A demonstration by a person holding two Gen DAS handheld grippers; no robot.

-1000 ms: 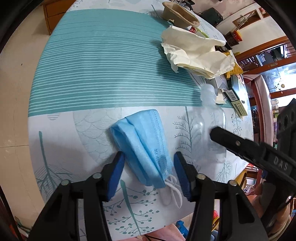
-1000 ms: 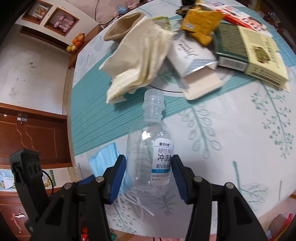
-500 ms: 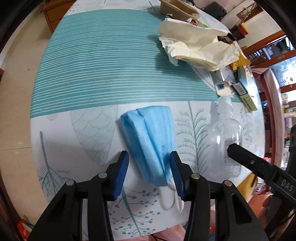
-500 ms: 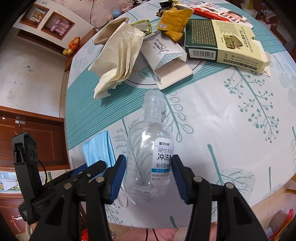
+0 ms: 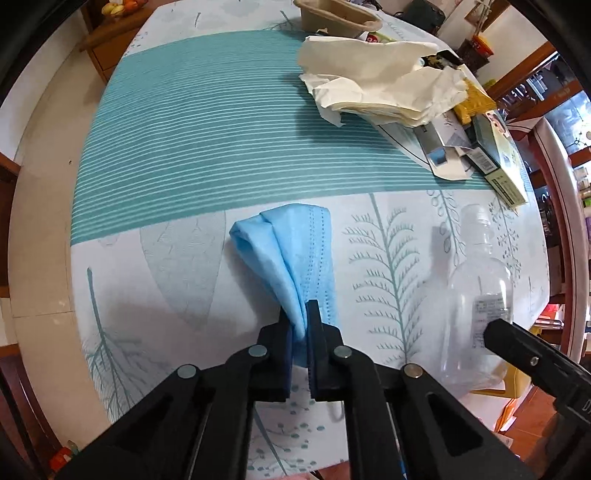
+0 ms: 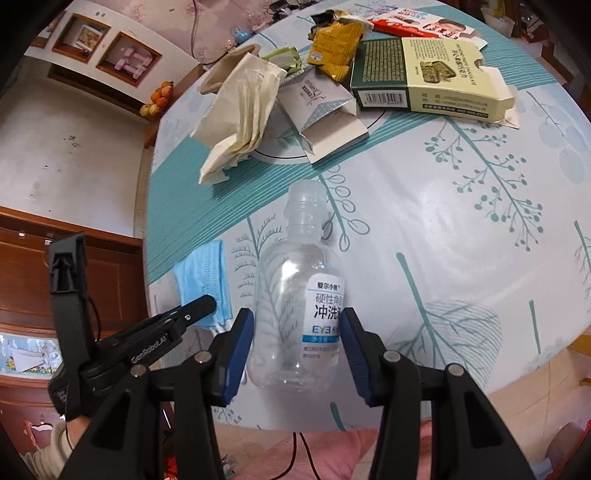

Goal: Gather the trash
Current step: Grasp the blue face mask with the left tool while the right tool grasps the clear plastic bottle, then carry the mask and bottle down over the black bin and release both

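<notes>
The left gripper (image 5: 300, 334) has its jaws pinched together on the near end of the blue face mask (image 5: 295, 254), which bunches into a pleat between the pads while the rest of it lies on the tabletop (image 5: 207, 147) close to the near edge. The right gripper (image 6: 297, 345) straddles the clear plastic bottle (image 6: 295, 314), which lies on its side near the same edge, cap pointing toward the middle of the tabletop. Its jaws stand part-way open on either side of the bottle's lower body; whether the pads actually press the plastic cannot be told, though they sit very close to it. Judging by this, the collecting is at an early stage: one piece is gripped but not lifted, a second is framed for a grip, and nothing appears to have been removed. Toward the far side a whole cluster remains: crumpled cream paper napkins (image 5: 373, 85), a brown pulp tray (image 5: 336, 18), an opened white carton (image 6: 317, 110), a yellow snack wrapper (image 6: 334, 48), and a torn green-and-cream box (image 6: 428, 81). No bin or bag shows in either view, so where the trash goes cannot be told. The mask and bottle lie just beside each other, so both hands work close together.
</notes>
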